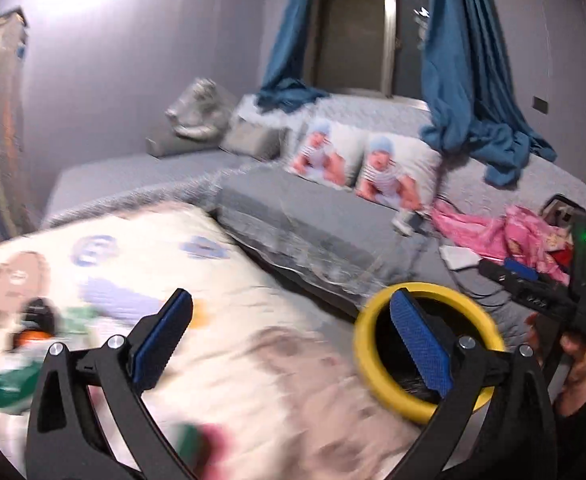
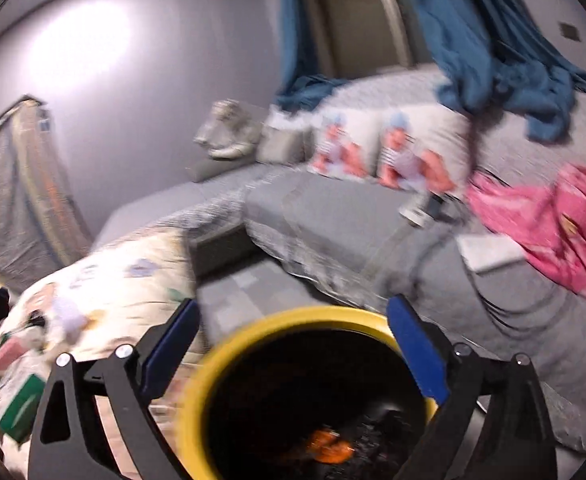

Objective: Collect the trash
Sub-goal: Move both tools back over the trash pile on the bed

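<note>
On my left wrist view, the left gripper (image 1: 291, 338) stands spread wide with nothing between its blue pads (image 1: 164, 338). Below it lies a cream printed quilt (image 1: 141, 264), blurred. The yellow-rimmed bin (image 1: 367, 344) sits near right, partly behind the right finger. At the far right edge a hand (image 1: 577, 360) carries the right gripper (image 1: 533, 280). Grey sofa (image 1: 325, 220) and two printed cushions (image 1: 397, 168) lie beyond.

On my right wrist view, the right gripper (image 2: 295, 344) is also fully spread and empty. The bin (image 2: 197, 392) sits directly beneath it, black inside, with an orange scrap (image 2: 329, 446) at the bottom. A pink cloth (image 2: 553, 224) lies far right on the sofa (image 2: 333, 216).
</note>
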The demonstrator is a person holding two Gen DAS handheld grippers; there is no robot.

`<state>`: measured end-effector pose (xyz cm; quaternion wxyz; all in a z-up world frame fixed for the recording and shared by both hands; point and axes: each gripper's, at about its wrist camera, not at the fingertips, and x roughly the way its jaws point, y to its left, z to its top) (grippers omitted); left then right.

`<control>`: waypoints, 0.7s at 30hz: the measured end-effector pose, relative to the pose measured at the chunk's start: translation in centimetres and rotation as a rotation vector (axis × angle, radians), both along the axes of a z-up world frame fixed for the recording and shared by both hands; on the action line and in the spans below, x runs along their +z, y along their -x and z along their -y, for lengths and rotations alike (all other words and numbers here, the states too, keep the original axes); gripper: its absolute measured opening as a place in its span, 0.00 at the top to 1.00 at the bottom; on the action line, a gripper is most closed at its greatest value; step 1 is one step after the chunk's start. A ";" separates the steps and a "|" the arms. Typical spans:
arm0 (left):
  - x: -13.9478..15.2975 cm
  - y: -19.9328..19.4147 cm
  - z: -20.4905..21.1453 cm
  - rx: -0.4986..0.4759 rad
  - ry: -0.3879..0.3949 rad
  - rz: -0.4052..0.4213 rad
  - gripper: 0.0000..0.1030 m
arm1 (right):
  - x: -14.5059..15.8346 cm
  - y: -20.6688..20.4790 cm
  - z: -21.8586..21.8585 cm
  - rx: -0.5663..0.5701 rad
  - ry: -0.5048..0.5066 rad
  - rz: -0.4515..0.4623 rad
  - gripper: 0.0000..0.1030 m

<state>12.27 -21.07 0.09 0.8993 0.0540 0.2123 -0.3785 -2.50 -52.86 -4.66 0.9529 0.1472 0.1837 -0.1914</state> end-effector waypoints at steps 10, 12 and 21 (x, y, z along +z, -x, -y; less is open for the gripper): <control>0.7 1.5 -18.1 0.286 -0.087 0.088 0.08 | 2.0 -4.3 -12.5 0.389 0.035 0.059 0.08; -0.1 2.1 -20.3 0.318 -0.113 0.076 0.08 | 1.7 -4.9 -15.6 0.458 0.048 0.042 0.08; -5.6 4.3 -24.9 0.399 -0.174 -0.002 0.08 | -1.3 -5.2 -28.3 0.695 0.186 -0.115 0.08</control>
